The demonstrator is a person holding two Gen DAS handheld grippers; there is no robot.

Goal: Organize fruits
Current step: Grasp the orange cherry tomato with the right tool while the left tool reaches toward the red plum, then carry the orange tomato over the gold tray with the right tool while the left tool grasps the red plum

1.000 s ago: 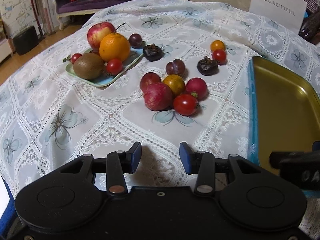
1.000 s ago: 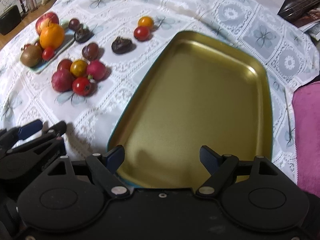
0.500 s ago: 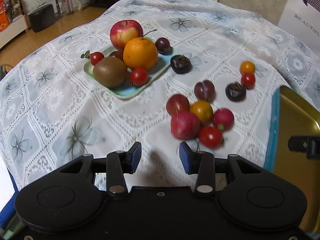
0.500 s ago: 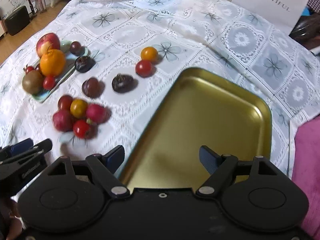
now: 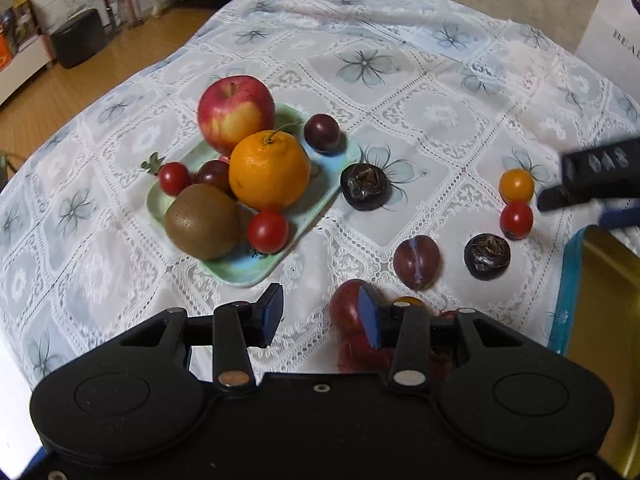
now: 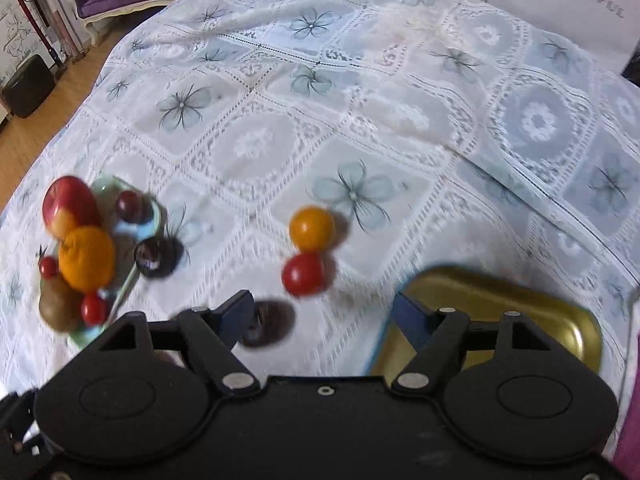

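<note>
A small green tray [image 5: 256,268] holds an apple [image 5: 235,113], an orange [image 5: 269,175], a kiwi [image 5: 202,221] and small red fruits. Loose fruit lies on the cloth: a dark fruit [image 5: 365,187], a plum [image 5: 417,262], another dark fruit [image 5: 486,256], a red tomato [image 5: 516,219] and an orange tomato [image 5: 516,185]. My left gripper [image 5: 318,314] is open, just short of the green tray, with a red fruit cluster [image 5: 348,312] under its right finger. My right gripper [image 6: 324,314] is open, near the red tomato [image 6: 303,275] and the orange tomato [image 6: 311,229]. The gold tray [image 6: 500,304] lies on the right.
The table has a white lace cloth [image 5: 400,92] that falls off to a wooden floor [image 5: 80,80] on the left. A white bag [image 6: 572,0] stands at the far right edge. A pink cloth [image 6: 628,420] is at the right.
Both grippers moved forward over the table. The left one now reaches past the red fruit cluster toward the green tray. The right one moved off the gold tray toward the two tomatoes.
</note>
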